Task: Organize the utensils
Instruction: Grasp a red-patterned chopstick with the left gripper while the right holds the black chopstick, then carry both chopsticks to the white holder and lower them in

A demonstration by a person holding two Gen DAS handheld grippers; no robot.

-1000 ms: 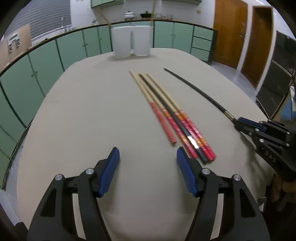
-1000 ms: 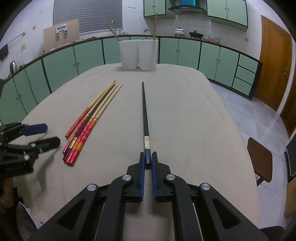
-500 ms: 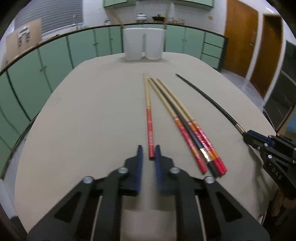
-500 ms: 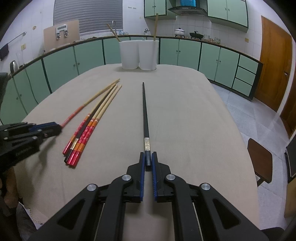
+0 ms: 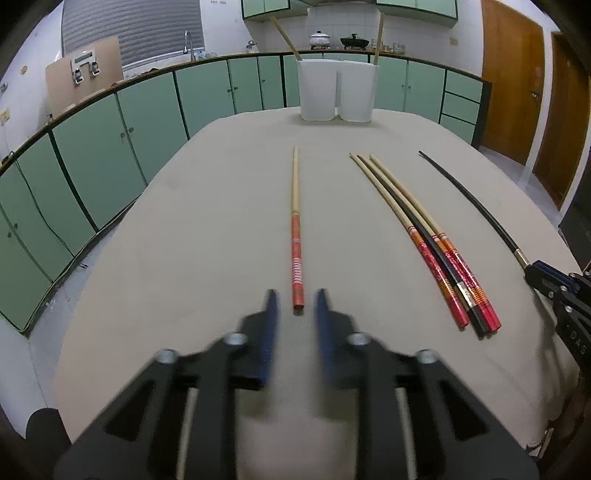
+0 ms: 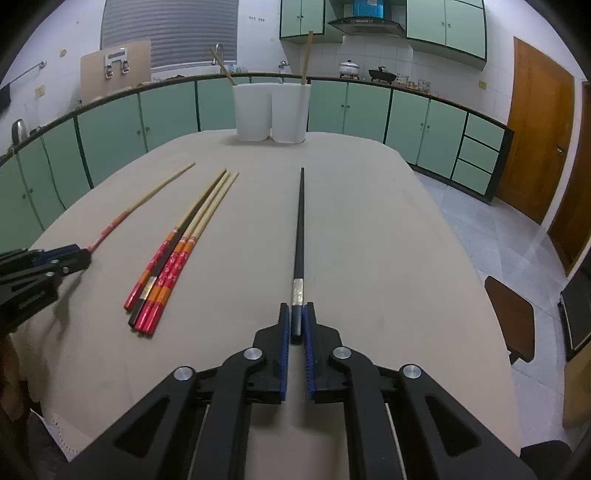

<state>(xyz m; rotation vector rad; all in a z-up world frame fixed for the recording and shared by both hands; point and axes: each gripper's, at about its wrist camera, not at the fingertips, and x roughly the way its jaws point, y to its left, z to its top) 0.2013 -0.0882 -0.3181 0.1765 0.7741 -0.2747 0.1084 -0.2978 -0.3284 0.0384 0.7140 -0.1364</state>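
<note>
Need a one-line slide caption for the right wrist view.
Right gripper shut on the black chopstick, aimed toward two white holders; four chopsticks lie bundled left.

Even indoor light, fisheye-bent edges, motion-blurred left claw (image 5: pixel 294 308).

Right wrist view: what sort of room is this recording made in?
Most likely a home kitchen. Green cabinets run along the wall, a range hood hangs above pots on the counter, and a tap stands by the window. Chopsticks lie on the table.
</note>
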